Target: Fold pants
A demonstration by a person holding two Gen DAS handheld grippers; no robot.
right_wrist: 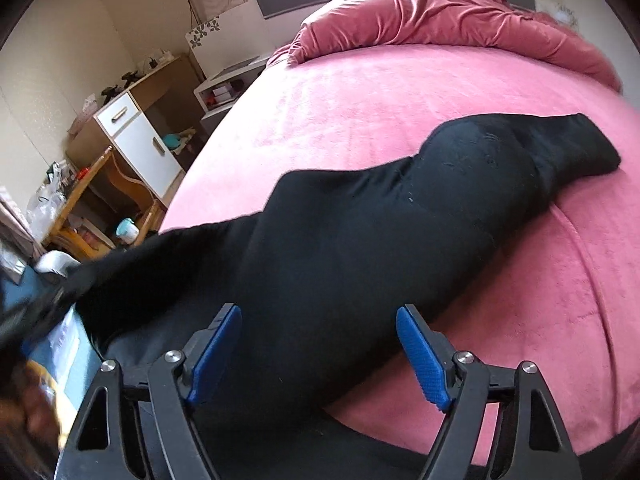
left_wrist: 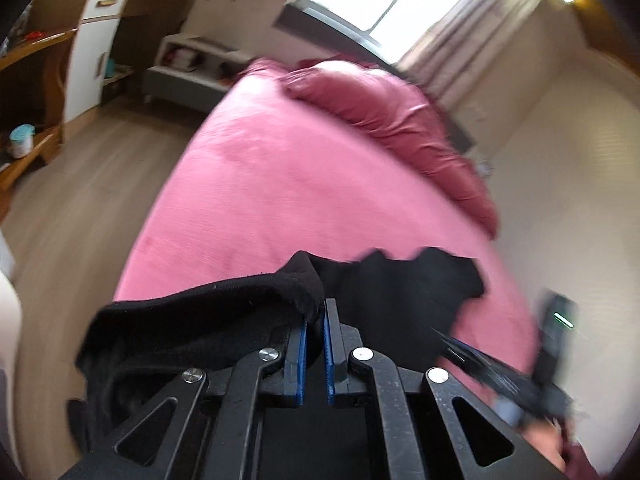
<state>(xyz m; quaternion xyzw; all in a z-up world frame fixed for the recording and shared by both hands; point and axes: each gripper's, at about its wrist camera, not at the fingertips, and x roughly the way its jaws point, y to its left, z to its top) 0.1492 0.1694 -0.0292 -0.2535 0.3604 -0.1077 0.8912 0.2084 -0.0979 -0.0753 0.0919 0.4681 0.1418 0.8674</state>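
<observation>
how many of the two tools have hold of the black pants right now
1. The left tool is shut on an edge of the black fabric pants; the right tool hangs open above them, over the pink bed.

Home bedroom: pink bed (right_wrist: 360, 92), cabinet (right_wrist: 136, 140)

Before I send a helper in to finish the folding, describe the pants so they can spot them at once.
Look at the big bed with the pink sheet that fills the room. Along its near edge lie the black pants, stretched out lengthwise, one end pinched in the left tool. They are the only dark item on the bed; the crumpled duvet at the far end is dusky red.
</observation>
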